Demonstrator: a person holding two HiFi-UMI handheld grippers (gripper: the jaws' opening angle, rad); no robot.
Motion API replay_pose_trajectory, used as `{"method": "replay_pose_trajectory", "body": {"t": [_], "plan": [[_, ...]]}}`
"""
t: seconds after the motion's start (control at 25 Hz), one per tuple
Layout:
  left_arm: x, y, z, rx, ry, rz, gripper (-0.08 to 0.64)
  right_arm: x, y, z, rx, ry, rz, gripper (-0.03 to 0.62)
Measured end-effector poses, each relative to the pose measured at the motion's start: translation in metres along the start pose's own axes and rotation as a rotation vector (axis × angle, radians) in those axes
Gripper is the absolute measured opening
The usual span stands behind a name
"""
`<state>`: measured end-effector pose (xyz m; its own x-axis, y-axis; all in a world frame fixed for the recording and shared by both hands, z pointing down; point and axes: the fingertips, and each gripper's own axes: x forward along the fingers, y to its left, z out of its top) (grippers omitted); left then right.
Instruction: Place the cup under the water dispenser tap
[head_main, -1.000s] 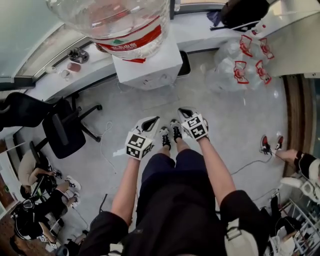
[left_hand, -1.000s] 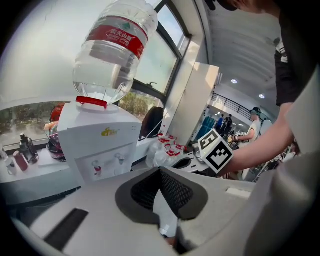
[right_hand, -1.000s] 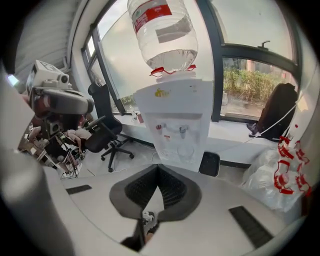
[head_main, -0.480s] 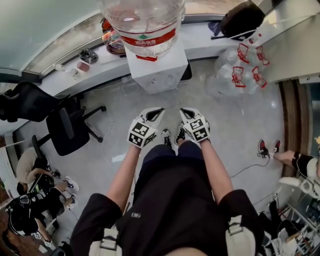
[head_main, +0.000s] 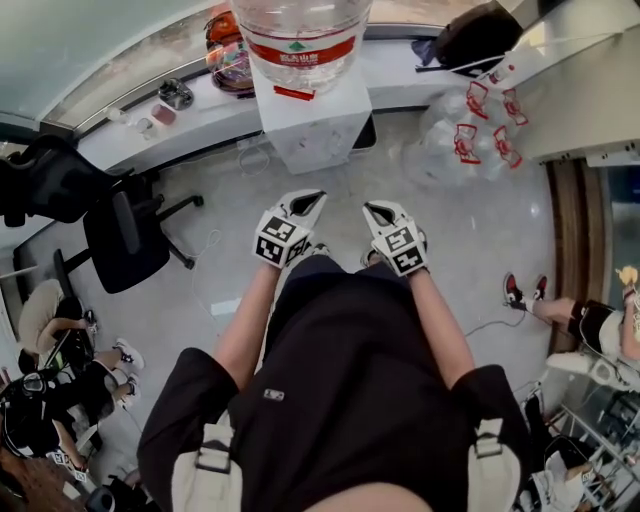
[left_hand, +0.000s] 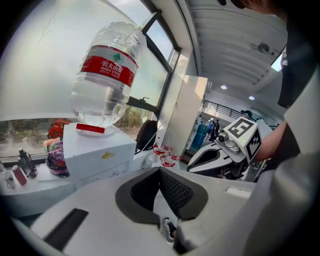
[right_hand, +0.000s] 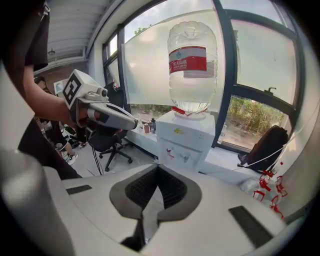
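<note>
The left gripper (head_main: 306, 200) and the right gripper (head_main: 376, 211) were found held level with each other in front of the body, both aimed at the water dispenser (head_main: 315, 125). The jaws of each were seen pressed together with nothing between them. No cup was held, and none was found under the taps (right_hand: 180, 156). Small items on the window ledge (head_main: 120, 150) left of the dispenser were too small to be identified. It was judged that the task was not yet under way and that the cup had first to be located.

The dispenser, topped by an inverted bottle (head_main: 300, 35), was set against the ledge on a grey floor (head_main: 470, 240). An office chair (head_main: 125, 240) was noted at the left and bagged bottles (head_main: 480, 135) at the right.
</note>
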<state>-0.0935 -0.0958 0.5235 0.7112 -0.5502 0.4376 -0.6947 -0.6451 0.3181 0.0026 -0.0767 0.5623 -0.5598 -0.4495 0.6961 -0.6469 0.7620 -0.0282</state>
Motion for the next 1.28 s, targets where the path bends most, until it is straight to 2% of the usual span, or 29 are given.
{"method": "replay_pose_trajectory", "body": {"t": [0.24,0.4,0.52,0.88,1.28], "plan": [[-0.009,0.005,0.01,-0.018,-0.026,0.063,0.0,-0.011,-0.007,0.008,-0.004,-0.028,0.024,-0.005],[-0.017,0.0,0.018,0.003,-0.04,0.078,0.0,-0.015,-0.003,0.009,-0.007,-0.047,0.031,-0.005],[-0.02,-0.009,0.017,0.02,-0.038,0.069,0.0,-0.016,0.0,0.008,-0.005,-0.063,0.025,-0.005],[-0.031,-0.025,-0.017,0.032,0.025,0.023,0.0,-0.019,0.013,0.003,0.036,-0.087,-0.012,-0.005],[-0.027,-0.033,-0.013,0.044,0.02,-0.017,0.0,-0.027,0.017,-0.009,0.058,-0.07,-0.037,-0.005]]}}
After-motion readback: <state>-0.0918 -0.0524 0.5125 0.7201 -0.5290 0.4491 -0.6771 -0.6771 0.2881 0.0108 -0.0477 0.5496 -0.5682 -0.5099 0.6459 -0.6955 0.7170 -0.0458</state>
